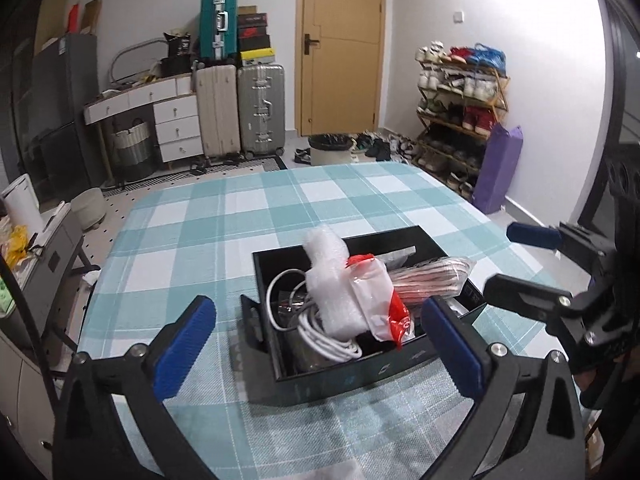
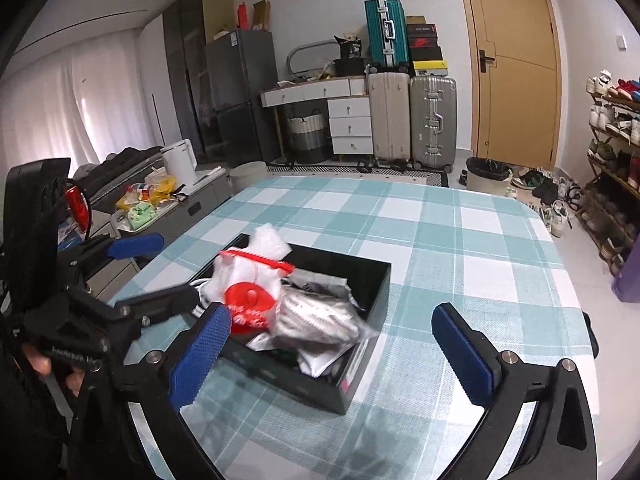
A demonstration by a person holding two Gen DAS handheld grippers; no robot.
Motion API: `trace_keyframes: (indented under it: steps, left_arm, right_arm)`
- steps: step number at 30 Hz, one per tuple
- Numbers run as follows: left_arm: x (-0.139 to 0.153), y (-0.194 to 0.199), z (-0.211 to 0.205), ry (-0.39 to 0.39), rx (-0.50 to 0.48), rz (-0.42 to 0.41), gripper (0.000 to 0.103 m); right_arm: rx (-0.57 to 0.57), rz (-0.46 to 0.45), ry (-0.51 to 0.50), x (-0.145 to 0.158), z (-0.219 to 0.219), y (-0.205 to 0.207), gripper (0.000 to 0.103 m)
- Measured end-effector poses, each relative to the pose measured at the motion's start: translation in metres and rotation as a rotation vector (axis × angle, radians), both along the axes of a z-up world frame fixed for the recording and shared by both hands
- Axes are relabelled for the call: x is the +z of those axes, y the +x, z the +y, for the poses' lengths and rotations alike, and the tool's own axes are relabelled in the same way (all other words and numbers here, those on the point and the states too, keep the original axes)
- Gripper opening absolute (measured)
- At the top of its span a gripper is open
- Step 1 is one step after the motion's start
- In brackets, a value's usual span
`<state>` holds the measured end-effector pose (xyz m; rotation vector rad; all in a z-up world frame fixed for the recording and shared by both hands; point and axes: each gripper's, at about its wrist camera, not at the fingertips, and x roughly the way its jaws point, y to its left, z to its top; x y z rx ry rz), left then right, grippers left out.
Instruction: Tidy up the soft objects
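Note:
A black open box [image 1: 340, 380] [image 2: 360, 376] stands on the checked tablecloth. It holds white foam wrap [image 1: 330, 276] [image 2: 268, 242], a clear bag with red print [image 1: 380, 300] [image 2: 250, 300], a coiled white cable [image 1: 320, 332] and a clear bag of striped items [image 1: 432, 276] [image 2: 320, 316]. My left gripper [image 1: 320, 352] is open and empty, just in front of the box; it also shows in the right wrist view [image 2: 152, 272]. My right gripper [image 2: 332, 352] is open and empty over the box's near corner; it also shows in the left wrist view [image 1: 516, 260].
The table [image 1: 240, 220] [image 2: 460, 240] has a rounded far edge. Beyond it are suitcases [image 1: 240, 112], a white drawer unit [image 1: 176, 128], a bin [image 1: 330, 148], a shoe rack [image 1: 460, 112] and a door [image 1: 340, 44]. A low cabinet with clutter [image 2: 160, 196] stands left of the table.

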<state>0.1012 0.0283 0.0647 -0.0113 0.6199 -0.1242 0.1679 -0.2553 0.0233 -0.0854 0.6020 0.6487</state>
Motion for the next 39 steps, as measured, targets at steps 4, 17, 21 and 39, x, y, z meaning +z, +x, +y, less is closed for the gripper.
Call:
trace_keyframes:
  steps: [4,17,21,39]
  left_arm:
    - [0.001,-0.013,0.007,-0.019,0.026,-0.028,0.103]
    - [-0.011,-0.028,0.018,-0.056,0.077,-0.056,0.103]
    - [-0.02,-0.031,0.018,-0.05,0.082,-0.058,0.103]
    - [-0.04,-0.03,0.02,-0.031,0.15,-0.107,0.103]
  right_arm:
    - [0.016,-0.027,0.013,0.002,0.0,-0.015,0.102]
    - [0.04,-0.085,0.057,-0.004,-0.002,-0.04,0.102]
    - [0.034,-0.108,0.076,-0.007,-0.002,-0.043,0.102]
    - [0.042,-0.148,0.099,-0.019,-0.001,-0.046,0.102]
